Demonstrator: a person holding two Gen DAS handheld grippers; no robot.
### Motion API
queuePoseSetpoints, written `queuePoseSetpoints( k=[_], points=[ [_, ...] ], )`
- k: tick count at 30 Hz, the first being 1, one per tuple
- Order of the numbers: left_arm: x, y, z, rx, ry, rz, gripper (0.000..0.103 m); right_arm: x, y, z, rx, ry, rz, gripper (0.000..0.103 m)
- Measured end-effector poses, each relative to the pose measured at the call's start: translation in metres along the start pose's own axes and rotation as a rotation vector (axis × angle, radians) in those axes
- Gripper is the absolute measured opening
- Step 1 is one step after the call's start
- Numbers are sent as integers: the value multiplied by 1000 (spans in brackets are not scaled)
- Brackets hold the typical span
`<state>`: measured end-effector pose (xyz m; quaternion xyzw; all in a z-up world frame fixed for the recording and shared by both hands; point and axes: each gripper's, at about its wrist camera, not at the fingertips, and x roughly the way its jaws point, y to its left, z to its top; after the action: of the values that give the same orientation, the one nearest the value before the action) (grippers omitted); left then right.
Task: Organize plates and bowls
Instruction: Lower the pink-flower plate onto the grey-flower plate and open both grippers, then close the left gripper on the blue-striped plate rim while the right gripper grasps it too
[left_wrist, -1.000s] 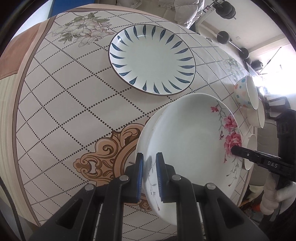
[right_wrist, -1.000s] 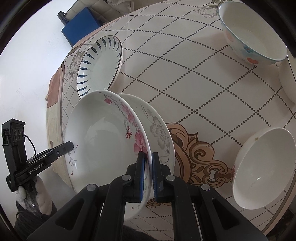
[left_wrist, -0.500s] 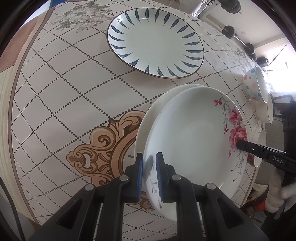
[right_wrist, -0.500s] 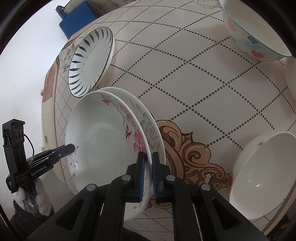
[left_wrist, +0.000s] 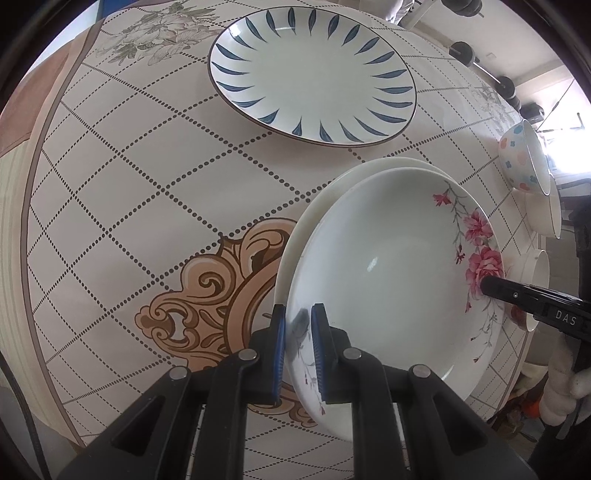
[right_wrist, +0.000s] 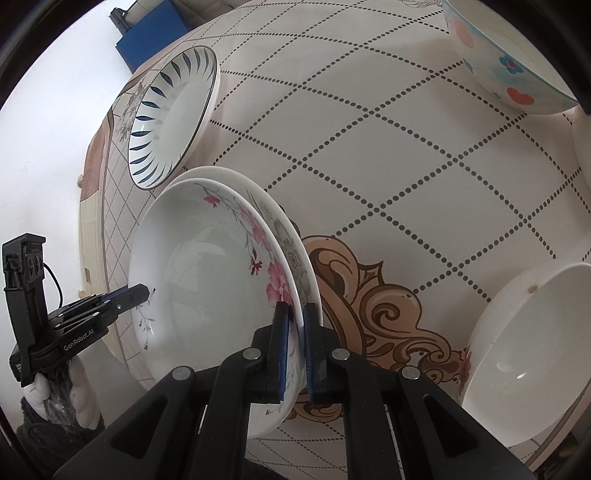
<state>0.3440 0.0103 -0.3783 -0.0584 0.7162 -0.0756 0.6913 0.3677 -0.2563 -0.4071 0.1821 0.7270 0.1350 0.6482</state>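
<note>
Your left claw (left_wrist: 298, 354) is clamped on the near rim of the pink-flowered plate (left_wrist: 391, 273), its blue pads (left_wrist: 277, 350) pressing either side of the edge. Your right claw (right_wrist: 294, 350) is closed on the opposite rim of that same plate, so you hold it between both hands, tilted slightly. Directly under it lies a second white plate (right_wrist: 295, 254) with a grey-green flower print, its edge showing past the held one; from these views you cannot tell whether the two touch. Both sit over the tan scroll ornament (left_wrist: 207, 306) printed on the desk (left_wrist: 122, 192), which wears a cream cloth with a dotted diamond grid. To your right stands a plain white bowl (right_wrist: 532, 354), near the desk's edge. Farther off rests the blue-leaf plate (left_wrist: 314, 70), well apart from the pair. Beyond it all, at the far right side, stands a bowl with coloured spots (right_wrist: 506, 62).
</note>
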Motion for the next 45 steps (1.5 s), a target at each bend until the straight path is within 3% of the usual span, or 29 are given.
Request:
queuePoseSetpoints(
  k=[9,20,23,24,26,27,28,30,36,39,41,45],
  points=[
    [7,1,5,-9,24,38,11,5,9,-1,-26,-26,-52,10],
    [-5,7,12,-26,-1,77,13,2,6,-7,41,-42,-67,12],
    [-16,8,11,-42,-24,82,14,-2,8,-10,58,-41,-70,20],
    [-20,8,10,-39,-35,89,15,-4,9,-11,64,-44,-71,27],
    [-29,5,6,-14,-58,108,17,-6,15,-12,53,-39,-56,47],
    [-33,4,5,-4,-68,117,17,-6,17,-12,48,-34,-61,66],
    [-36,-1,4,3,-75,123,17,-6,19,-13,43,-31,-77,75],
    [-42,-4,4,20,-89,129,18,-8,22,-13,32,-29,-85,75],
    [-62,-9,19,20,-160,127,38,-32,21,-8,67,-98,-93,77],
    [-72,-8,34,16,-211,146,57,-50,31,2,36,-199,-102,103],
    [-79,-9,47,20,-247,152,74,-60,44,12,-6,-251,-120,103],
    [-90,-8,75,29,-297,173,76,-71,72,39,-69,-313,-166,103]
  ],
)
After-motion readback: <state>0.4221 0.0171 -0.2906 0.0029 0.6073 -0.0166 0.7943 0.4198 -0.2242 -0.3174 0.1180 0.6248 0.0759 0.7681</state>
